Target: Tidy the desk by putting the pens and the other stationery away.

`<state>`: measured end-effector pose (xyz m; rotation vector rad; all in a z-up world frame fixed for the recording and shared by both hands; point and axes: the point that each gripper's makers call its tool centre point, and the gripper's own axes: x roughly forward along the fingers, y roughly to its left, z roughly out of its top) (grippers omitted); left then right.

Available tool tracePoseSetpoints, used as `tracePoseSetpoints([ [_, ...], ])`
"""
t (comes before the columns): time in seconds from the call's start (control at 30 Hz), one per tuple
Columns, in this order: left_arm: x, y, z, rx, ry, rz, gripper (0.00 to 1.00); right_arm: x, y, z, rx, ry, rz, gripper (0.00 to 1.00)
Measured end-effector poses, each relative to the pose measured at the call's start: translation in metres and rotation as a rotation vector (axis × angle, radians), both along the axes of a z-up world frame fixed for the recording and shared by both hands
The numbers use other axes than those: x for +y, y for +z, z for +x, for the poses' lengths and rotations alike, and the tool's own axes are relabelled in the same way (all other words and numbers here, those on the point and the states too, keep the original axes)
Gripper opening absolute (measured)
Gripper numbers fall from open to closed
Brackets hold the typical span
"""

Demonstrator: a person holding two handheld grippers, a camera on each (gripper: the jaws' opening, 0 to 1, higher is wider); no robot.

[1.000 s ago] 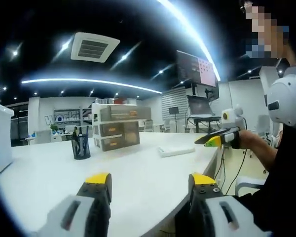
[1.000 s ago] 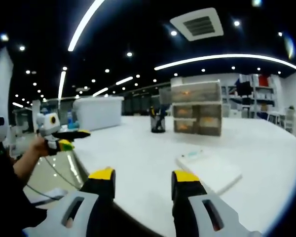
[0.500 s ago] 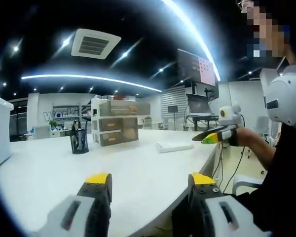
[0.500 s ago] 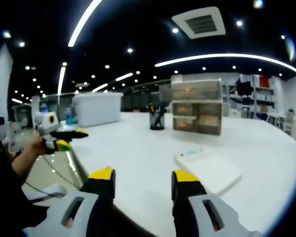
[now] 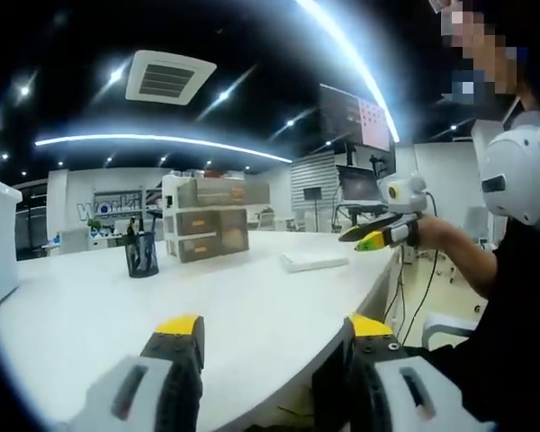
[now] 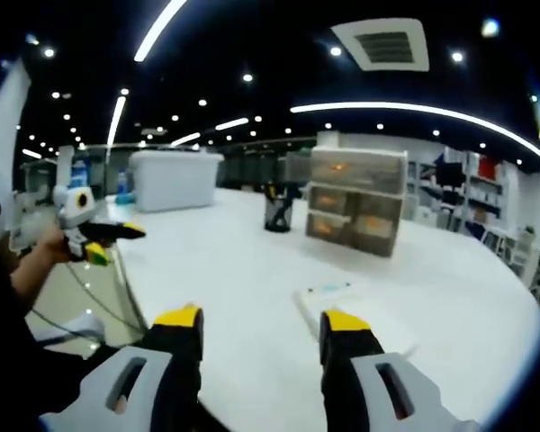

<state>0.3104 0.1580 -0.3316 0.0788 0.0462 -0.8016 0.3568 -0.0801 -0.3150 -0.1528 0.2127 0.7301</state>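
one sign is partly legible: pale lettering on the far wall (image 5: 108, 211) in the left gripper view, behind the pen cup (image 5: 141, 256), beginning "work"; the remaining letters are cut off by the drawer unit (image 5: 207, 230). the hanging screen (image 5: 358, 119) shows a grid of marks too small to read. drawer fronts carry no legible labels. in the right gripper view no text, number or brand can be made out on the flat white box (image 6: 342, 306) or the storage bin (image 6: 174, 180).
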Motion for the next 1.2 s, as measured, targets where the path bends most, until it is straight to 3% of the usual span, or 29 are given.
tracePoseSetpoints([
  [0.43, 0.003, -0.006, -0.004, 0.018, 0.001, 0.012, 0.62, -0.002, 0.007, 0.035, 0.023, 0.043, -0.131, 0.60],
  [0.53, 0.004, -0.008, -0.006, 0.024, 0.003, 0.016, 0.62, 0.002, 0.002, 0.039, 0.056, 0.068, -0.167, 0.65],
  [0.77, 0.005, -0.013, -0.010, 0.039, -0.002, 0.023, 0.62, 0.007, 0.001, 0.054, 0.101, 0.113, -0.217, 0.66],
  [1.2, 0.007, -0.007, -0.020, 0.010, -0.004, 0.015, 0.62, 0.009, -0.007, 0.075, 0.202, 0.154, -0.332, 0.68],
])
